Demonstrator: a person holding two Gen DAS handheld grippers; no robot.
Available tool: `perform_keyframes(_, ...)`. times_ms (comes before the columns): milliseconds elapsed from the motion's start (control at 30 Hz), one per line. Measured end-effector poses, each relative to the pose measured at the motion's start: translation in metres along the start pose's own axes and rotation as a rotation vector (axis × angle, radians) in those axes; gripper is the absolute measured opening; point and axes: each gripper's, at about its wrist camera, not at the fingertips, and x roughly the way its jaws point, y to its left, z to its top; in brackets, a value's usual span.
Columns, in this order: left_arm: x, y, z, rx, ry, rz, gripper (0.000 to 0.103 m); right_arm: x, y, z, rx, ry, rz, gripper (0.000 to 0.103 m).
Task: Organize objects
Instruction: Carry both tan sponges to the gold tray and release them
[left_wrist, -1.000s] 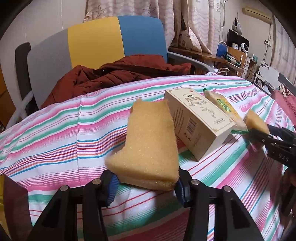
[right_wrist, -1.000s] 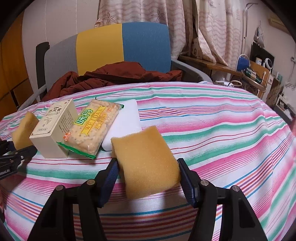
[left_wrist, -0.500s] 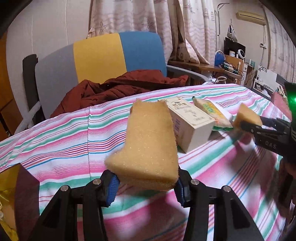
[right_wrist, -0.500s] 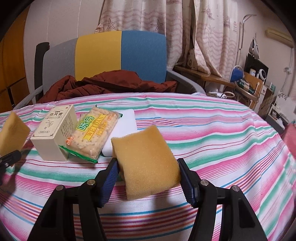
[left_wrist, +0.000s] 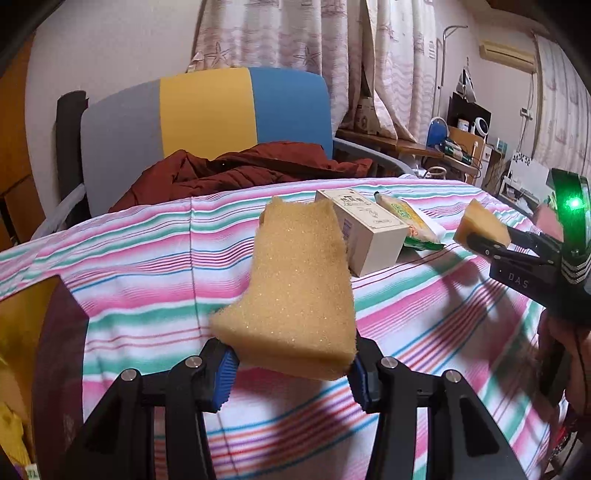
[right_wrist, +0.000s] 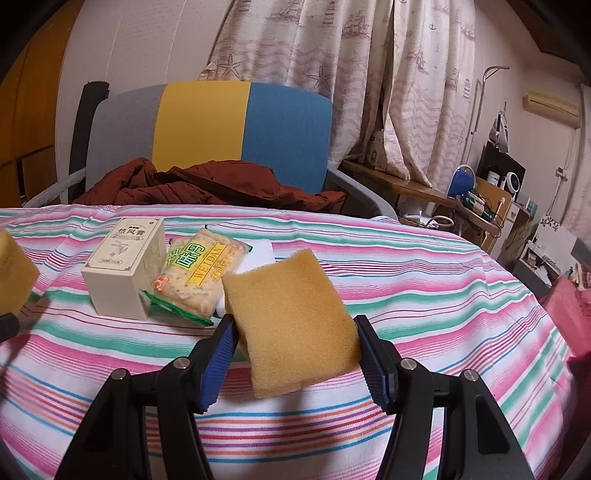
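My left gripper is shut on a tan sponge, held above the striped tablecloth. My right gripper is shut on a second tan sponge, also lifted off the cloth. In the left wrist view the right gripper and its sponge show at the right. A cream carton stands on the table, with a cracker packet leaning beside it over a white pad. The left gripper's sponge shows at the left edge of the right wrist view.
Behind the table stands a chair in grey, yellow and blue with a dark red jacket on it. A yellow and dark object sits at the left. Cluttered shelves fill the right background.
Both grippers have drawn back and risen slightly with their sponges. The carton and packet look farther away in both views. The grips are unchanged.
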Motion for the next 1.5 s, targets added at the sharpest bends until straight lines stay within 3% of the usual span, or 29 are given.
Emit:
perform_keyframes(267,-0.023,-0.001,-0.014,0.008,-0.027,-0.018,0.050,-0.025,0.012,-0.008,-0.029,0.004,0.043,0.064)
perform_keyframes(500,-0.051,0.017,-0.027,-0.070,-0.032,-0.069,0.050,-0.060,0.029,-0.014,0.024,0.025,0.187,0.064)
perform_keyframes(833,-0.104,0.019,-0.056,-0.064,-0.065,-0.131,0.050,-0.091,0.092,-0.014,0.064,0.042,0.360,0.064)
perform_keyframes(1100,-0.149,0.051,-0.063,-0.118,-0.119,-0.098,0.050,-0.111,0.142,-0.014,0.062,0.069,0.486,0.064)
perform_keyframes(1500,-0.173,0.138,-0.067,-0.280,-0.132,0.020,0.050,-0.141,0.227,0.008,-0.024,0.058,0.661,0.064)
